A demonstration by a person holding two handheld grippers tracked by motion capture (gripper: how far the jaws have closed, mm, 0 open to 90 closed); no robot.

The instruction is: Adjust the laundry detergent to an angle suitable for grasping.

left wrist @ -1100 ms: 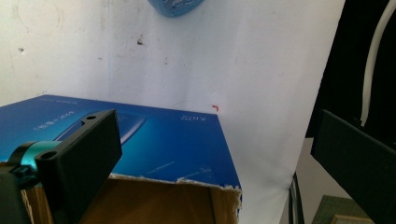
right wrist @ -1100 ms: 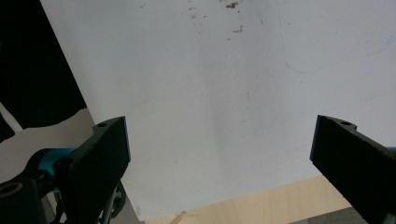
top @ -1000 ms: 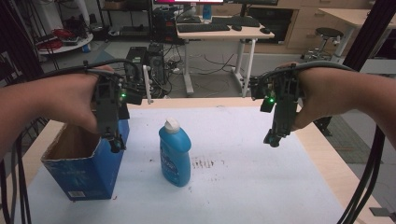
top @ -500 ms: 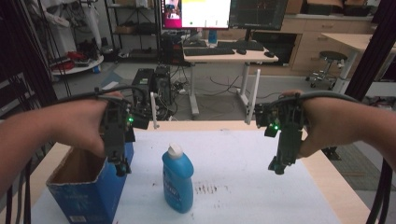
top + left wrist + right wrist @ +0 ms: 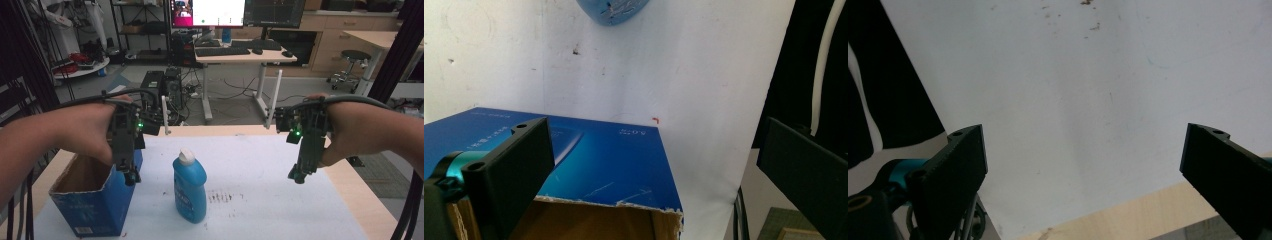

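You hold both grippers above the table with nothing in them. Your left gripper hangs over the open blue box, jaws apart; your right gripper hangs over bare white sheet, jaws also wide. The blue bottle stands upright just beside the box, untouched. I judge no work is done yet; everything is left.
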